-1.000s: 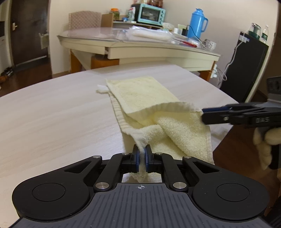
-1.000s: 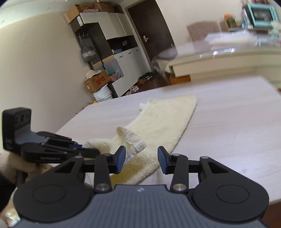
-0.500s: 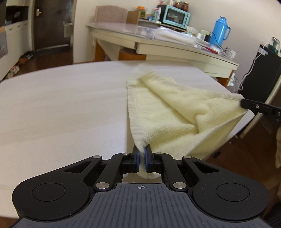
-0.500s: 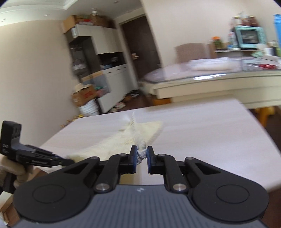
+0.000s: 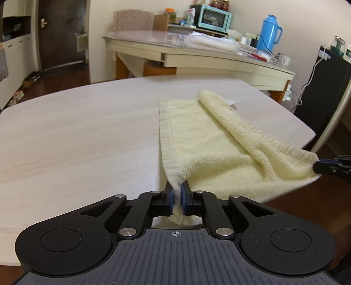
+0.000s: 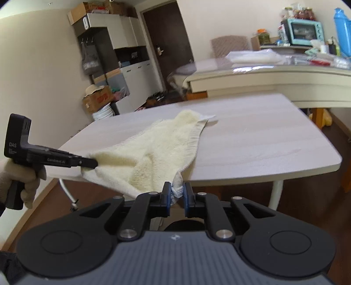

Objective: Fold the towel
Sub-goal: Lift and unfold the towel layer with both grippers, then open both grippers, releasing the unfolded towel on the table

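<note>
A pale yellow towel point(image 5: 204, 140) lies partly on the light wooden table point(image 5: 87, 131), its near end lifted off past the table's near edge. My left gripper point(image 5: 177, 193) is shut on one near corner of the towel. My right gripper point(image 6: 175, 193) is shut on the other near corner, and it shows at the right edge of the left wrist view point(image 5: 316, 166). The towel point(image 6: 158, 149) hangs stretched between the two grippers, with a fold running along its length. The left gripper also shows in the right wrist view point(image 6: 94, 163). A white label sticks out at the towel's far end.
A second long table point(image 5: 197, 54) stands behind, cluttered with a teal toaster oven point(image 5: 216, 16), a blue thermos point(image 5: 266, 32) and bags. A black cabinet point(image 5: 324, 87) stands right. Cabinets and boxes point(image 6: 98, 98) stand by the dark door.
My right gripper closed on the towel's corner. Both grippers pulled the near end back toward me and apart, lifting it off the table edge and stretching it.
</note>
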